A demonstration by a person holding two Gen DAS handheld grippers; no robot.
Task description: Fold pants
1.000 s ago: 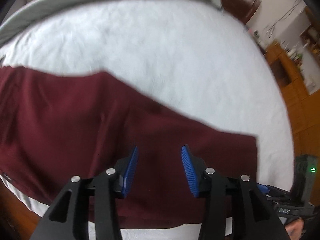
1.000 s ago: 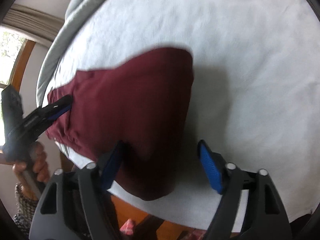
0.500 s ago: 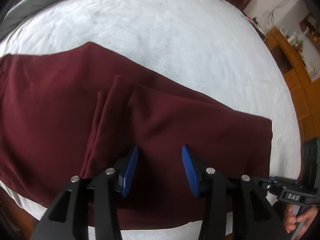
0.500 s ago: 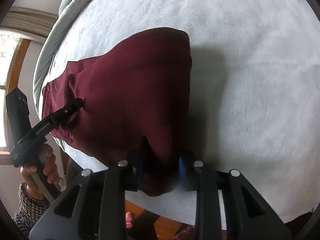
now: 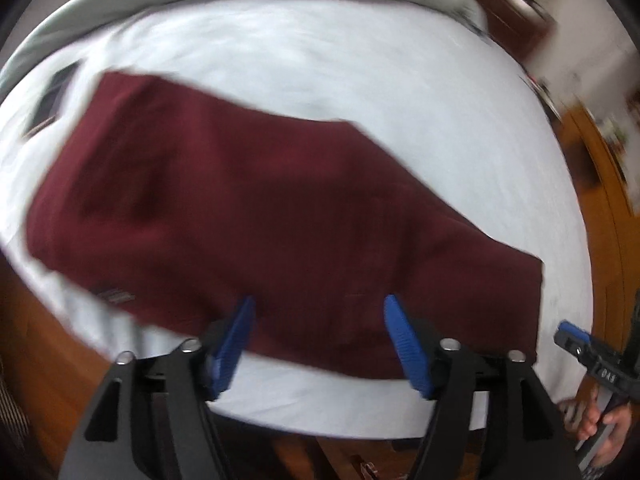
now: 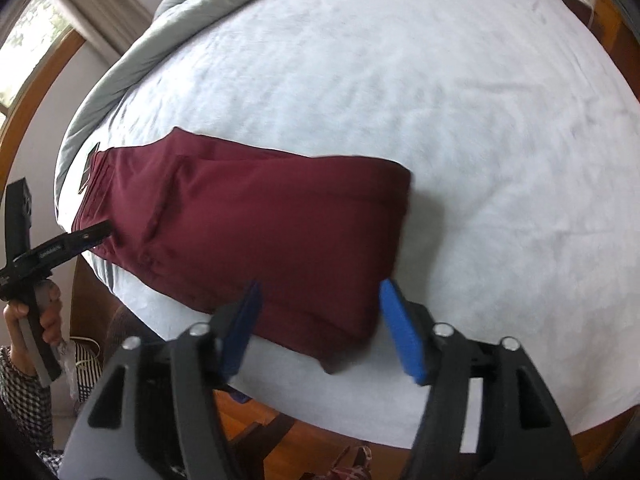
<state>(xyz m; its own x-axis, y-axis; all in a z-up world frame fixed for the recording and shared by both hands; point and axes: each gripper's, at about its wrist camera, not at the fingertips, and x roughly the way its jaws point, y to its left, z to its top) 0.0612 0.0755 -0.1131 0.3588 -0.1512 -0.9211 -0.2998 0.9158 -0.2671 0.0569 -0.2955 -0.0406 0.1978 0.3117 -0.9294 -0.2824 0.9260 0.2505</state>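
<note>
The dark red pants (image 5: 256, 216) lie folded in a long band on the white bed sheet (image 5: 320, 64); they also show in the right wrist view (image 6: 256, 216). My left gripper (image 5: 320, 340) is open and empty, just above the pants' near edge. My right gripper (image 6: 320, 328) is open and empty over the near right corner of the pants. The left gripper shows in the right wrist view (image 6: 96, 232) by the waistband end. The right gripper shows at the left wrist view's right edge (image 5: 572, 336).
A grey duvet (image 6: 132, 56) is bunched along the far side of the bed. A dark flat object (image 5: 52, 96) lies on the sheet beyond the waistband. Wooden furniture (image 5: 600, 184) stands at the right. The bed's near edge and wooden floor (image 6: 304, 436) lie below both grippers.
My right gripper was shut on the pants' corner and has opened and let it go. My left gripper has opened wider. Both have drawn back toward the bed's near edge.
</note>
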